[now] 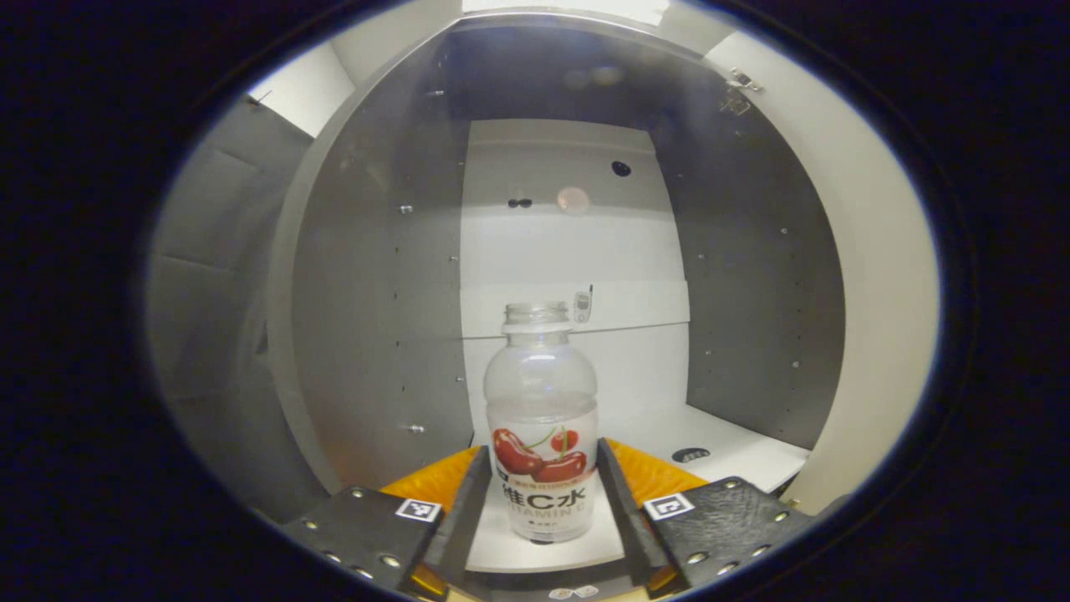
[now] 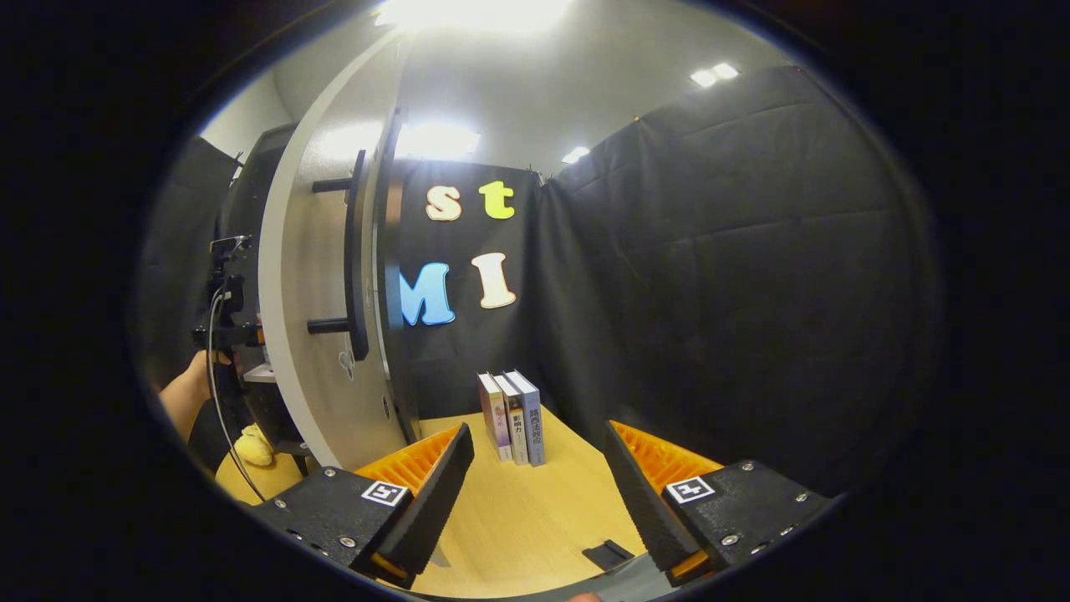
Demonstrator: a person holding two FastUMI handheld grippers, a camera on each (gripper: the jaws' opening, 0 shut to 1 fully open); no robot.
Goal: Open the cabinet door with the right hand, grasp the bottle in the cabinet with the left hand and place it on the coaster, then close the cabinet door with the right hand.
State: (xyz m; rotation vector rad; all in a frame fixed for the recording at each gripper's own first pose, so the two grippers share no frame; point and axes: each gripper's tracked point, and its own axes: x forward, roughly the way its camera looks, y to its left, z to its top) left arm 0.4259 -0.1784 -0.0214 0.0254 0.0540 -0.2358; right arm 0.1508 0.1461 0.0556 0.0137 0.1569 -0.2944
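A clear, capless bottle point(image 1: 542, 418) with a cherry label stands upright on the white floor of the open cabinet point(image 1: 376, 318). My left gripper point(image 1: 542, 458) reaches into the cabinet, and its fingers point(image 1: 468, 502) lie against both sides of the bottle at label height. In the right gripper view the cabinet door point(image 2: 322, 334) stands swung open at the left, its black bar handle point(image 2: 358, 259) facing me. My right gripper point(image 2: 535, 468) hovers open over the wooden table point(image 2: 518, 518), apart from the door, with nothing between its fingers.
Three books point(image 2: 512, 416) stand upright on the table by the black cloth wall. A small dark flat piece point(image 2: 608, 553) lies on the table near my right gripper. Left of the door a hand point(image 2: 188, 385) holds the other gripper, with a yellow object point(image 2: 251, 447) below it.
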